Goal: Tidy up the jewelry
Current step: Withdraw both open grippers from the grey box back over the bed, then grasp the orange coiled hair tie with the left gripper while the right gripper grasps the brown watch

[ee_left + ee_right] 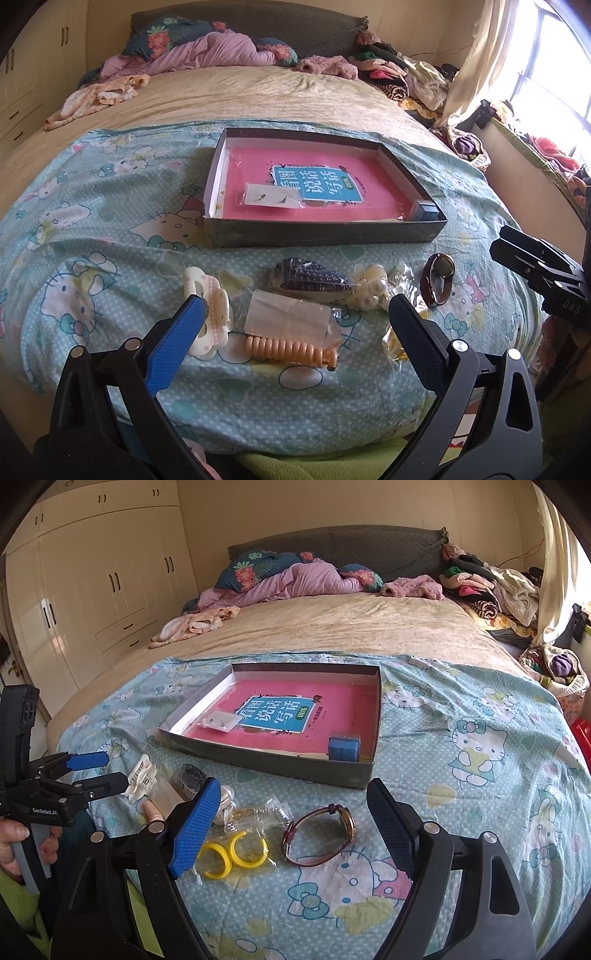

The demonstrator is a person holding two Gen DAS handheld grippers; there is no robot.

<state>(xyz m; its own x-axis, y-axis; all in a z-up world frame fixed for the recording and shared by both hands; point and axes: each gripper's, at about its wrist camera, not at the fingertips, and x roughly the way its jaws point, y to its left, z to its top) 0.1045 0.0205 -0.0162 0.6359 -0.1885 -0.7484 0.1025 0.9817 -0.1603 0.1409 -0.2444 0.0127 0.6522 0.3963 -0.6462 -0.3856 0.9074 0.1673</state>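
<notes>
Left tongs [295,314] (body marked "GenRobot.AI") and right tongs [293,805] both gape empty over loose jewelry on the bed: watch [319,834], yellow hoops [234,853]; box [280,766] behind holds earring bag [220,720]

From my remote feed, a lived-in home bedroom: a wide bed [332,627] with a dark padded headboard [332,546]; rumpled pink bedding [306,581] and heaped clothes [487,587] at its head; a cartoon-cat sheet [461,775] spread over the foot; cream built-in wardrobes [110,572] along one wall; a curtained window [546,55] opposite
</notes>
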